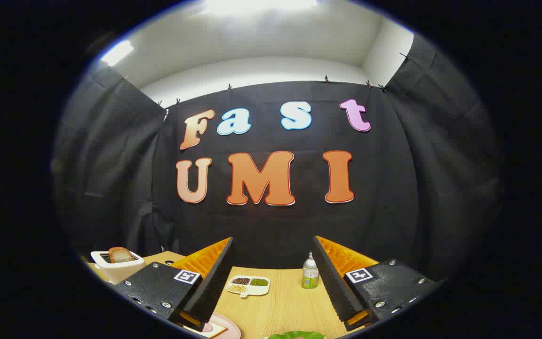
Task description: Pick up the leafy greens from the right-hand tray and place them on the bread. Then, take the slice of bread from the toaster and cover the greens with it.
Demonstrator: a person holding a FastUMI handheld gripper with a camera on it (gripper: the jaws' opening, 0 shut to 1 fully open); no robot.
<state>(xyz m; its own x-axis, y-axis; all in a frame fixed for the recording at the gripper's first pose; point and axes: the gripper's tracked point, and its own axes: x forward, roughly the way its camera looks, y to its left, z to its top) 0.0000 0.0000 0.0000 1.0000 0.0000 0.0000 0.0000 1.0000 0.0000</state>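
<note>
My gripper (273, 278) is open, its two fingers spread wide above the wooden table (290, 301) with nothing between them. The leafy greens (297, 335) peek up just below and between the fingers, closer to the right one. Under the left finger lies a pink plate (226, 327) with a corner of a bread slice (207, 331) on it. Off beyond the left finger, a white toaster (116, 266) stands with a browned slice of bread (120, 254) sticking up out of its slot.
A white divided dish (248, 285) with dark, green and pale grains sits on the table ahead between the fingers. A small green-labelled bottle (309, 272) stands by the right finger. Black cloth walls close the booth behind the table.
</note>
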